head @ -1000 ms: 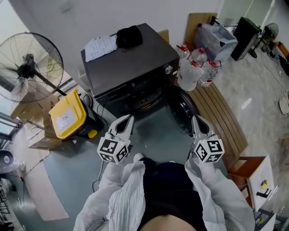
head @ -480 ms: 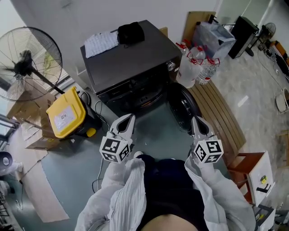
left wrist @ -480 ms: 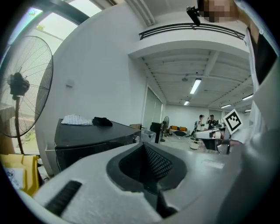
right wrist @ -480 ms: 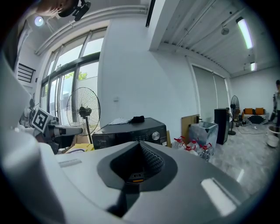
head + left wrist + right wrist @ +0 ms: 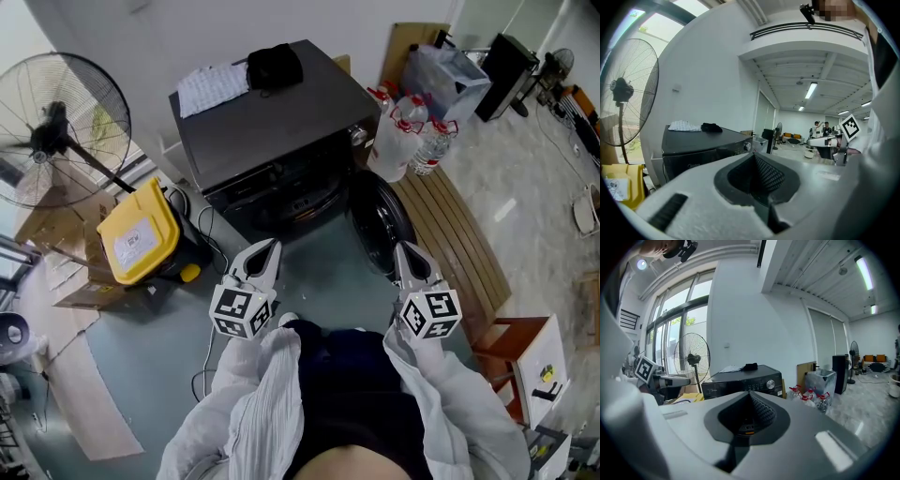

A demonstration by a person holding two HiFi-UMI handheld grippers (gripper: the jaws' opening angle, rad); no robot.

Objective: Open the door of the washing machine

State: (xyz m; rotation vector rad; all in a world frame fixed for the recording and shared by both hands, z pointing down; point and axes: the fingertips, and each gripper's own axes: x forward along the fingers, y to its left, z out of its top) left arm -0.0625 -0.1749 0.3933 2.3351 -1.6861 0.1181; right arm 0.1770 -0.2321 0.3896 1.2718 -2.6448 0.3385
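The dark grey washing machine stands ahead on the floor, also seen in the left gripper view and the right gripper view. Its round door hangs swung out to the machine's right, and the drum opening is dark. My left gripper is shut and empty, held in the air short of the machine's front. My right gripper is also shut with nothing in it, close to the open door's edge without touching it. The left gripper's jaws and the right gripper's jaws both meet in a ridge.
A white cloth and a black bundle lie on the machine's top. A yellow bin and a standing fan are to the left. Water bottles and a slatted wooden bench are on the right.
Both grippers have drifted a little while staying shut and side by side. The door stands swung out as before.
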